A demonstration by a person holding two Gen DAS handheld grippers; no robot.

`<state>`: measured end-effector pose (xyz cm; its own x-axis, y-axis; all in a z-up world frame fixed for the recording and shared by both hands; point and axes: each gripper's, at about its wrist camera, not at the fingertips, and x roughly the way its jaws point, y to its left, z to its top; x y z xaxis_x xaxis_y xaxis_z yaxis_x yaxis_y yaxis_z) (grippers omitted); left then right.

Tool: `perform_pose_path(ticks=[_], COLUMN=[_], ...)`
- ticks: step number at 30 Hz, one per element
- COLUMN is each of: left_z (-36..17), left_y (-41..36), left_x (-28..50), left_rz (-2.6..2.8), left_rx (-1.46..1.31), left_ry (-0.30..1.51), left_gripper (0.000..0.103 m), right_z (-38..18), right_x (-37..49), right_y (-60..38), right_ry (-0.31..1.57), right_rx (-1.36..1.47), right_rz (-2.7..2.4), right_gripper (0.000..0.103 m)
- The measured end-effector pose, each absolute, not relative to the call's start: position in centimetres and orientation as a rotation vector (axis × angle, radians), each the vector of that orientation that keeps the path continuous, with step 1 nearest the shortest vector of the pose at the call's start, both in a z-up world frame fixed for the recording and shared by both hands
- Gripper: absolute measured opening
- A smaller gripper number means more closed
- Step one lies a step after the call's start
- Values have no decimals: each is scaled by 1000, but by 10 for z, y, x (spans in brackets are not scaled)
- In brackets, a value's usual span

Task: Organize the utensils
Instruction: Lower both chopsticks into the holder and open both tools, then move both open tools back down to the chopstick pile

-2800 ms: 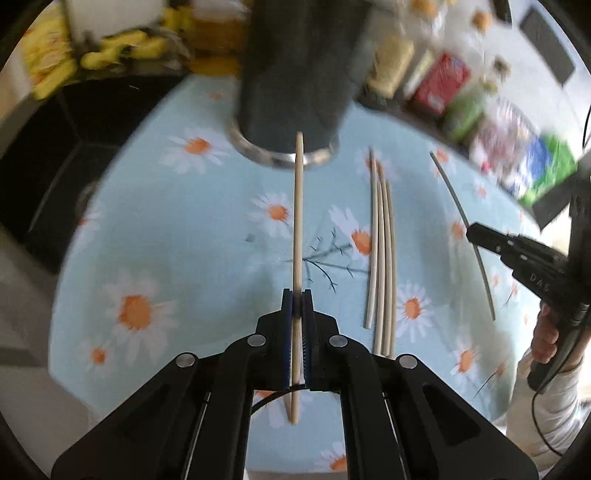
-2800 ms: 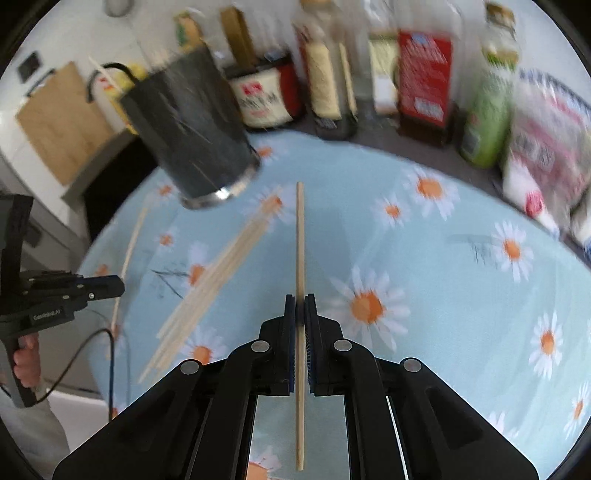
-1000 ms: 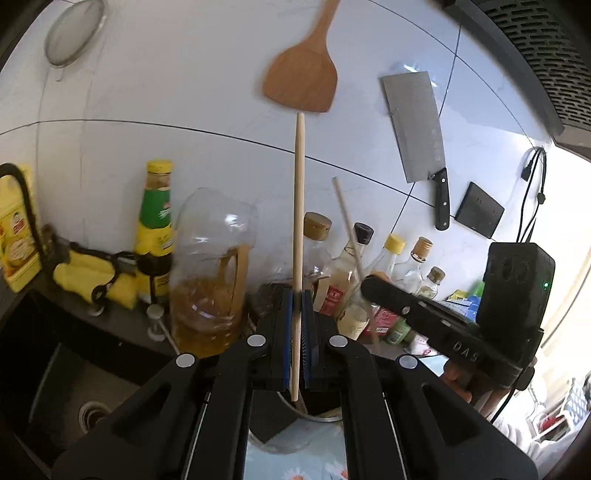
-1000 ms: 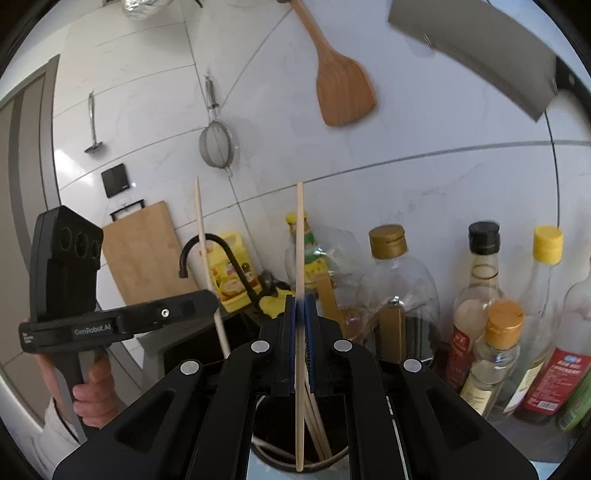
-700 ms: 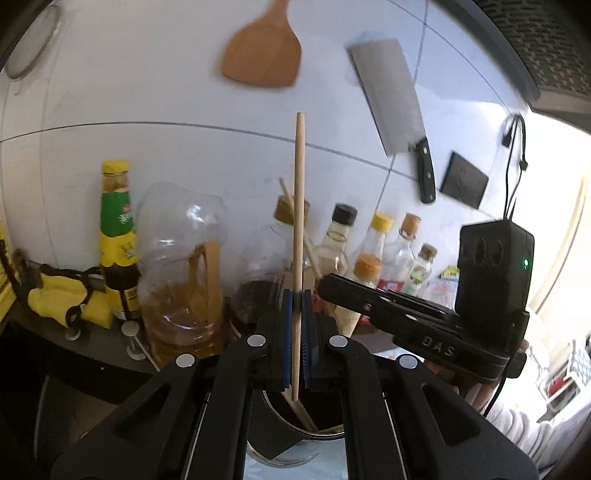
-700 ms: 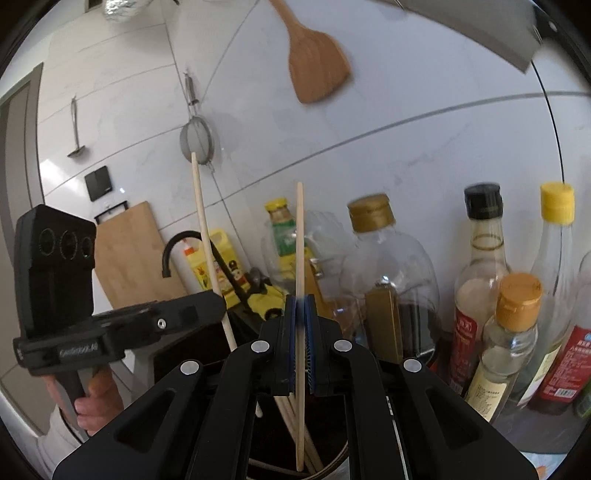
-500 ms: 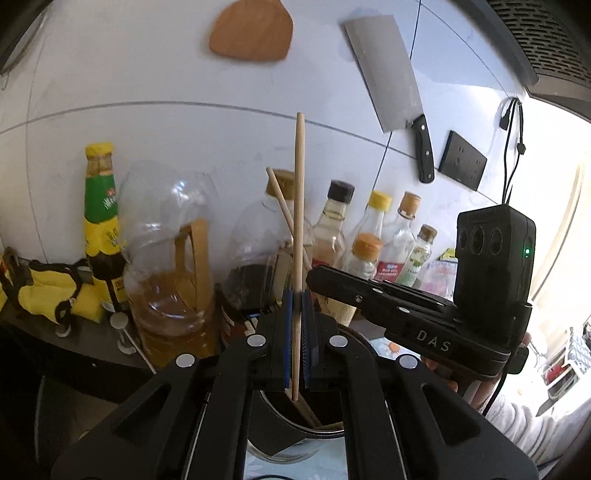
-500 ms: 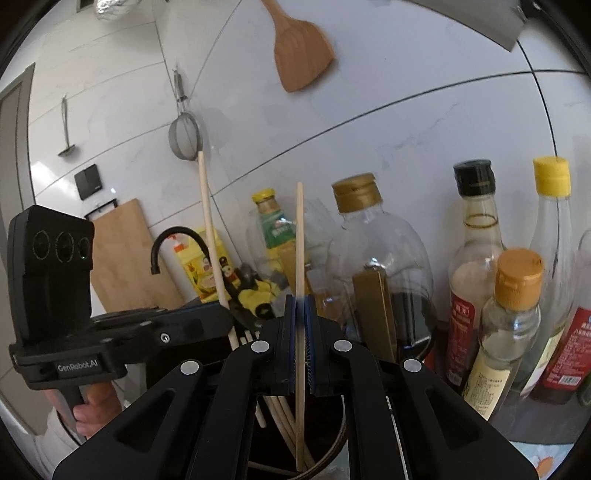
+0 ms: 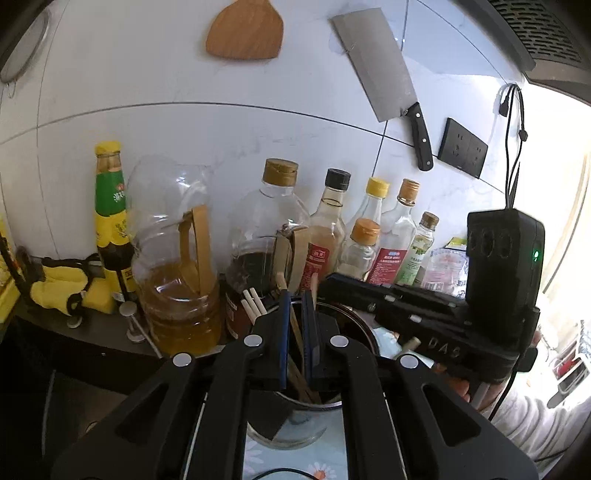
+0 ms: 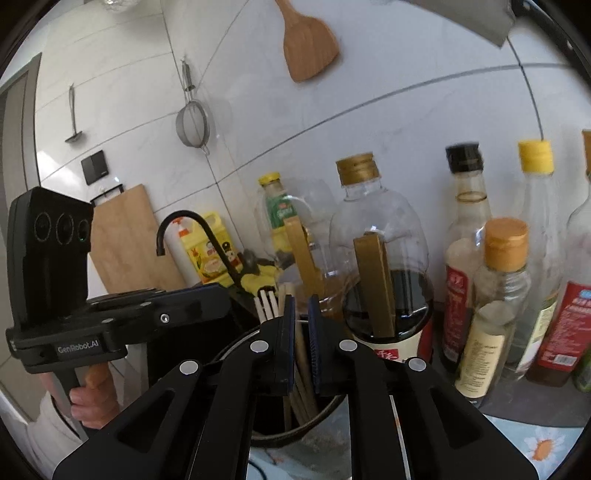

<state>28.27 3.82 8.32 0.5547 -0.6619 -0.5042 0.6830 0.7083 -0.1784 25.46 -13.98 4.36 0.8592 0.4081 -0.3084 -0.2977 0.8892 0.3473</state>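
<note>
Both chopsticks (image 9: 295,332) dropped into holder (image 9: 354,325), two grippers' (image 9: 295,295) jaws spread, empty

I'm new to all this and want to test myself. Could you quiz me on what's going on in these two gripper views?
1. True or false: the left gripper is clamped shut on a chopstick.
2. Where do the chopsticks stand?
A. flat on the tablecloth
B. in the dark round holder
C. in the sink
3. Fill in: on the wall above the bottles hang a wooden spatula and a ____.

Key:
1. False. Both it and the right gripper have their jaws apart, above the holder.
2. B
3. cleaver
</note>
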Motion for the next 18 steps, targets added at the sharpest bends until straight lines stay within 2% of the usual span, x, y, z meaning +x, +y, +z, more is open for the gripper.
perform_pose_path(ticks=[4, 8, 10, 12, 18], left_z=[94, 107, 113, 117, 122], left_y=[42, 47, 49, 51, 52], left_x=[265, 243, 230, 220, 187], left_rz=[-761, -720, -701, -690, -626], left_rx=[41, 34, 34, 32, 46], left_ry=[557, 536, 520, 513, 524], left_gripper=[17, 24, 29, 37, 55], right_z=[56, 68, 74, 79, 88], right_x=[239, 217, 204, 194, 165], right_y=[-145, -150, -154, -157, -163], right_ry=[382, 365, 359, 357, 350], right_rx=[264, 243, 227, 217, 204], right_rz=[375, 381, 389, 394, 420], right_gripper=[10, 33, 37, 47, 61])
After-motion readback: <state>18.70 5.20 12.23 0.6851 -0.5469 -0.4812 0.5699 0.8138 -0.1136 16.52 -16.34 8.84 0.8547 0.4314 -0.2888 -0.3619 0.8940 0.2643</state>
